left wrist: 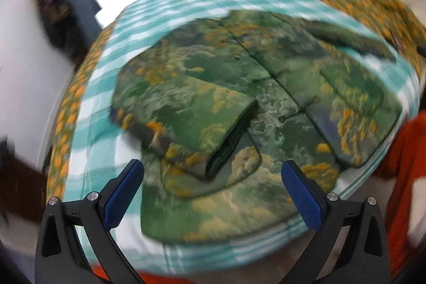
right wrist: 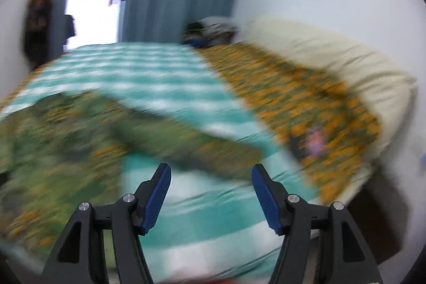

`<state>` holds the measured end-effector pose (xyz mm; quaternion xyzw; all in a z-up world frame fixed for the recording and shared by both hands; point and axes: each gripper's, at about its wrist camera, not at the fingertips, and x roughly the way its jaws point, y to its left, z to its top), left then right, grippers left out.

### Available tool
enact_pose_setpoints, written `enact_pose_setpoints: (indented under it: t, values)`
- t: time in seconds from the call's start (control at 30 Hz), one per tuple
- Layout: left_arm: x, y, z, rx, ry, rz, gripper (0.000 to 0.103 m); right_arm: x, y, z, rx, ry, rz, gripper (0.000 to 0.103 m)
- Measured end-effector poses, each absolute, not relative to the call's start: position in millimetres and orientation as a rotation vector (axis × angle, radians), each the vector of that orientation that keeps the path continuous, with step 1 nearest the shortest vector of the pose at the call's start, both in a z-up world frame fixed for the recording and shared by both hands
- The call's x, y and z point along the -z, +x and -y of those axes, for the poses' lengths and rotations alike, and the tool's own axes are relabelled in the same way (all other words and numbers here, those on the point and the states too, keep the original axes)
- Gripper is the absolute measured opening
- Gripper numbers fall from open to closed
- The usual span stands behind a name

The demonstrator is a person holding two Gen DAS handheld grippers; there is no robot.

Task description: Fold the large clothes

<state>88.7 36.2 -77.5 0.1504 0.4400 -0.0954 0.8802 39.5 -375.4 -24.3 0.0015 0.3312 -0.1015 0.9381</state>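
Both claws, left (left wrist: 212, 185) and right (right wrist: 211, 186), are held open and empty; the folded sleeve of the green landscape-print padded jacket (left wrist: 239, 103) could be dragged loose if its near bed-edge hem is pinched carelessly.

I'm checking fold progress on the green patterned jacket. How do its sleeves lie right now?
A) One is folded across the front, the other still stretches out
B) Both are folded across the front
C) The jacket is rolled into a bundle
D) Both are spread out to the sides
A: in the left wrist view one sleeve lies across the jacket front, while the other sleeve stretches out over the checked sheet.
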Motion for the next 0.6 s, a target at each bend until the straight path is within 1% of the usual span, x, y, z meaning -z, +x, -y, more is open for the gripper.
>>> enact_pose_setpoints:
  t: [0.17,0.3,0.33,0.37,0.4,0.43,0.47,0.5,0.6]
  values:
    - [125.5,128.8,-16.3,0.252,0.520,-0.958,0.103,63.3,6.2,286.3,-0.014,0.073,-0.733,0.065]
    - [154.9,159.2,-17.5,0.187,0.553,-0.990,0.102,79.3,-3.8,241.7,-0.174,0.055,-0.786,0.065]
    - [157.8,164.7,-21.2,0.185,0.527,-0.997,0.099,79.3,-5.1,234.1,-0.195,0.020,-0.787,0.065]
    - [158.6,168.7,-27.3,0.201,0.478,-1.015,0.086,78.7,-8.7,228.4,-0.201,-0.008,-0.780,0.065]
    - [158.3,172.9,-35.2,0.238,0.406,-1.045,0.062,77.4,-12.9,222.4,-0.203,-0.029,-0.769,0.065]
    - [157.0,173.5,-42.9,0.273,0.337,-1.062,0.046,76.2,-15.6,219.5,-0.210,-0.039,-0.760,0.065]
    - [154.0,173.7,-48.8,0.298,0.277,-1.068,0.016,73.5,-16.7,216.3,-0.215,-0.041,-0.756,0.065]
    - [148.2,174.1,-59.8,0.301,0.214,-1.070,0.011,72.5,-18.1,214.2,-0.216,-0.043,-0.750,0.065]
    - [117.1,170.7,-93.2,0.262,0.083,-1.020,0.009,71.9,-17.6,215.8,-0.207,-0.040,-0.746,0.065]
